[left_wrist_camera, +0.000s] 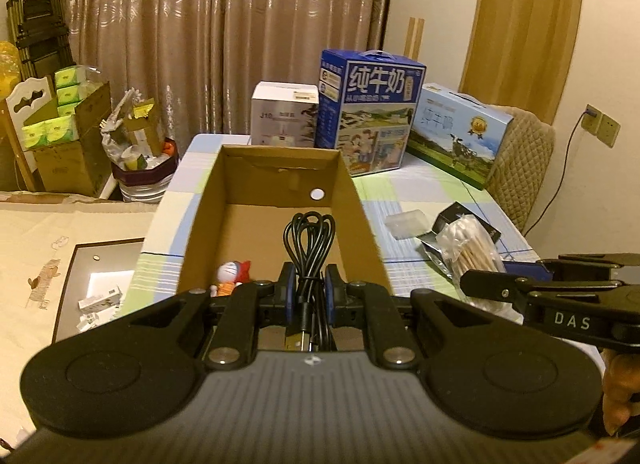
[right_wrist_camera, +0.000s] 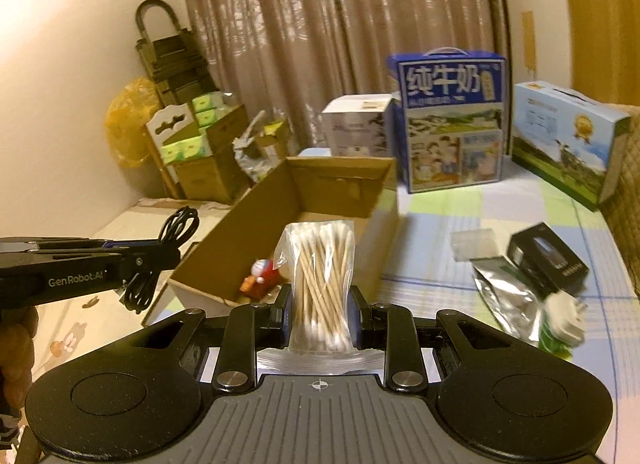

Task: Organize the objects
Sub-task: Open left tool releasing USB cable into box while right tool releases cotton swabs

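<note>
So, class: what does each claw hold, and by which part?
Left claw pinches the coiled black cable near its lower end, by the plugs. Right claw grips the bag of cotton swabs at its lower half.

Black grippers [left_wrist_camera: 311, 288], blue pads, silver screws

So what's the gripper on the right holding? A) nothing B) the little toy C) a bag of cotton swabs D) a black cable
C: in the right wrist view, the right gripper is shut on the bag of cotton swabs, while the black cable is in the left gripper and the little toy lies in the cardboard box.
</note>
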`<state>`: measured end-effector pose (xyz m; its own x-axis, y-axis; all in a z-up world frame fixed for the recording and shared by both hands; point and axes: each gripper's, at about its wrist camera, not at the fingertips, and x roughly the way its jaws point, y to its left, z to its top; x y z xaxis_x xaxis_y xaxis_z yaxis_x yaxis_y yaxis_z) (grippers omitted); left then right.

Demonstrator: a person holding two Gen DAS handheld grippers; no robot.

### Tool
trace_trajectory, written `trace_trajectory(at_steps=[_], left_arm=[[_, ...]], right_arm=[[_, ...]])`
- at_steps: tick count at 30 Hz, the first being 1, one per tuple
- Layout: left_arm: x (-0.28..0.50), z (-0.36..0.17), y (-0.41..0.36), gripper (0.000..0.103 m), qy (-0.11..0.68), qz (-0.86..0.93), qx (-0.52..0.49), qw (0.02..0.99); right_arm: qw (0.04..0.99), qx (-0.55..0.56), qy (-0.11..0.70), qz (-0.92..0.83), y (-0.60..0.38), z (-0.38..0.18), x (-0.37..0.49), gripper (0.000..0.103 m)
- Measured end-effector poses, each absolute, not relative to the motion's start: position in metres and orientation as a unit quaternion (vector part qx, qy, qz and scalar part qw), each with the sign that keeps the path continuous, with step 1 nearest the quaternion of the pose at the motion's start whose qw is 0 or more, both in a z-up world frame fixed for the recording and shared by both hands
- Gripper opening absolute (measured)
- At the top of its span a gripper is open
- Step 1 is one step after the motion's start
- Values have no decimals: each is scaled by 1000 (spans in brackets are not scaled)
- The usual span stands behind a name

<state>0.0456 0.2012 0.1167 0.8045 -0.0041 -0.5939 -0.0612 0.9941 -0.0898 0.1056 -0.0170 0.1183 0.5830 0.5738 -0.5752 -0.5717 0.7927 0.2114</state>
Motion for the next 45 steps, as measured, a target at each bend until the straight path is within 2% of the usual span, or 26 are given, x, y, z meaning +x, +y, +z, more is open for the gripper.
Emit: trace_trajectory(at_steps=[36,37,38,39,45], left_arm=[[138,75,250,12,351,9,-38,936],[141,72,252,16,352,13,-41,935],[142,70,254,29,356,18,-44,933],[143,69,256,32,357,22,-47,933],[134,72,263,32,353,30,-58,934]], right_arm=[[873,19,358,330,33,100,186,24],[873,20,359,329,33,98,187,24],[873,21,361,328,33,97,188,24],[873,22,362,327,32,96,188,24],[872,26,366,324,30,93,189,24]])
